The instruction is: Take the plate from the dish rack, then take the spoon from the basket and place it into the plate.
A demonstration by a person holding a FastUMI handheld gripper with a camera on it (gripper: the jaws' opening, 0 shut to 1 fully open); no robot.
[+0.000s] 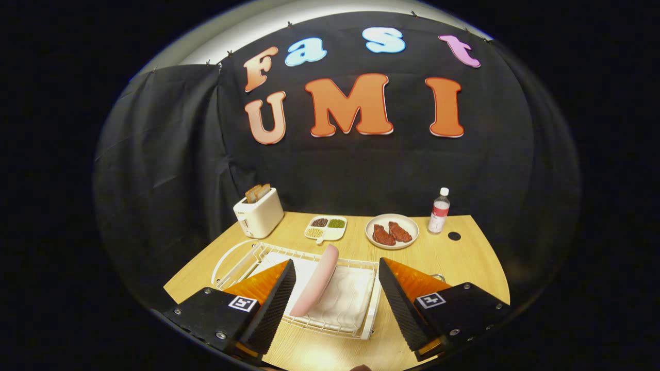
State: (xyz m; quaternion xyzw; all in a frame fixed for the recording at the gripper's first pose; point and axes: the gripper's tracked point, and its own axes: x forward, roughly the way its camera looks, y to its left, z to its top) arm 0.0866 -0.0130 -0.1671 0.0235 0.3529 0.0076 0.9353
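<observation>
Gripper view: my gripper (337,278) spread wide, holding nothing. Pink plate (315,281) on edge in the white wire dish rack (356,330), between my fingers, nearer the left. I should straddle its rim squarely, lift toward 12 o'clock.

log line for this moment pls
phase: approaching plate | claw: open, fingers either side of pink round plate, not touching | plate: on edge in white wire dish rack | spoon: not yet handled
</observation>
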